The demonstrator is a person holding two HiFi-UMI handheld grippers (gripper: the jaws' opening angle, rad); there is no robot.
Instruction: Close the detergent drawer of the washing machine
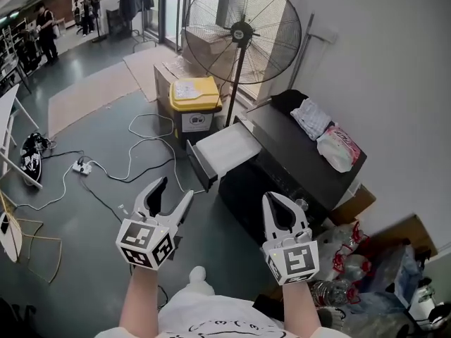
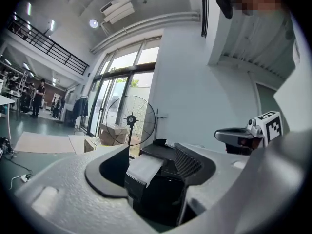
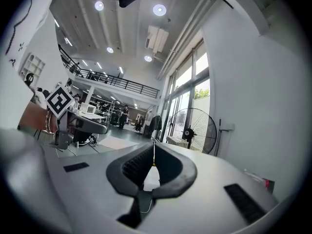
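Observation:
The black washing machine [image 1: 303, 162] stands at the right. Its detergent drawer [image 1: 220, 152], white inside with a dark front, is pulled far out toward the left. My left gripper [image 1: 175, 189] hangs open just short of the drawer's front, nothing between its fingers. In the left gripper view the drawer [image 2: 145, 168] shows through the gap of the open left gripper [image 2: 155, 165], with the machine [image 2: 163, 152] behind it. My right gripper [image 1: 271, 197] is beside the machine's front, its tips meeting. The right gripper [image 3: 152, 150] looks shut and empty in its own view.
A large standing fan [image 1: 242, 30] and a yellow-lidded bin [image 1: 194, 101] stand beyond the drawer. Cloth and a bag [image 1: 337, 148] lie on the machine's top. Cables and a power strip [image 1: 81, 166] trail over the floor at left. Bags and bottles [image 1: 352, 259] crowd the lower right.

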